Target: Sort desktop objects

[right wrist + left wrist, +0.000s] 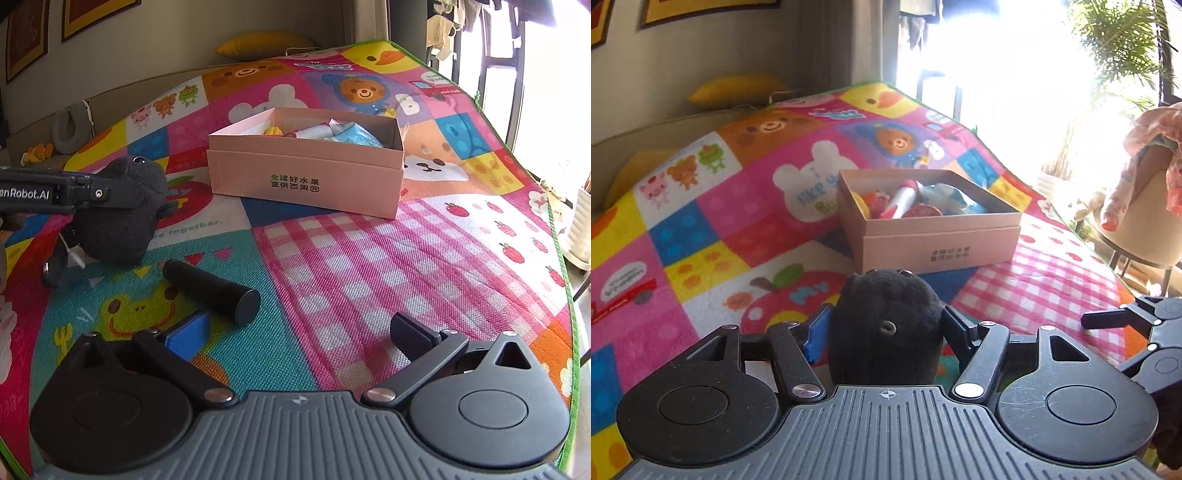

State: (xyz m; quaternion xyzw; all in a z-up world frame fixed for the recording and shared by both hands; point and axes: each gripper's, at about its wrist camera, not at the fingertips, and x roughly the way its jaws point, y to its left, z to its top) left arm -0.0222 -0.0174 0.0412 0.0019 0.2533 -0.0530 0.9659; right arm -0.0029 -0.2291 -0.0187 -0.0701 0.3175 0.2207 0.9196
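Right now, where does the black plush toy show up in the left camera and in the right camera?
Left wrist view: the black plush toy sits bottom centre, clamped between the left gripper fingers.
Right wrist view: the toy is at the left edge, held above the mat, behind the black cylinder.
Shared landmark: the pink box lies beyond the toy in both.

We see strong daylight flooding in ahead and to the right of both tools, blowing the window (1015, 74) out to white glare in the left wrist view, while the colourful mat (369, 258) stays evenly lit and sharp, its edges bowing under fisheye distortion.
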